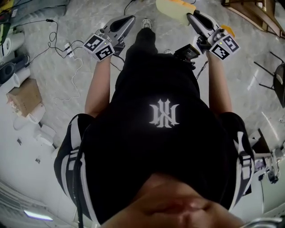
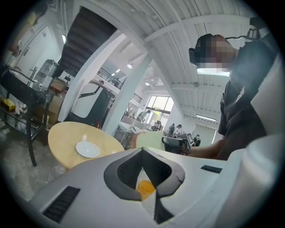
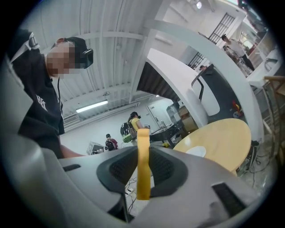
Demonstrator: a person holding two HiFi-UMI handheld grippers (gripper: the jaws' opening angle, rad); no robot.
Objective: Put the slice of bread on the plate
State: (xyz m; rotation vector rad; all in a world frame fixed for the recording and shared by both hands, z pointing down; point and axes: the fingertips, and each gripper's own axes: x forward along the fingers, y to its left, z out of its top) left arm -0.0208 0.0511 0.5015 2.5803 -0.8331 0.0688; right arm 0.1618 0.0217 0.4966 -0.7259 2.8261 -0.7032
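A pale slice of bread [image 1: 173,8] with an orange-brown crust is clamped in my right gripper [image 1: 191,18], held level in front of the person. The right gripper view shows the slice edge-on [image 3: 143,178], standing upright between the dark pads. Beyond it is a round, light wooden table [image 3: 225,136] with a small white plate [image 3: 196,152] on it. My left gripper [image 1: 131,19] is shut and holds nothing. In its own view the left gripper's [image 2: 142,150] pads meet at the tip. That view also shows the plate [image 2: 87,149] on the table [image 2: 62,136], and the bread [image 2: 150,140] to the right.
Marble floor lies below, with cables and a white power strip [image 1: 69,50] at the left. A cardboard box [image 1: 24,95] and rolls of material lie at the far left. A dark chair [image 1: 278,80] stands at the right. Other people work at desks in the background.
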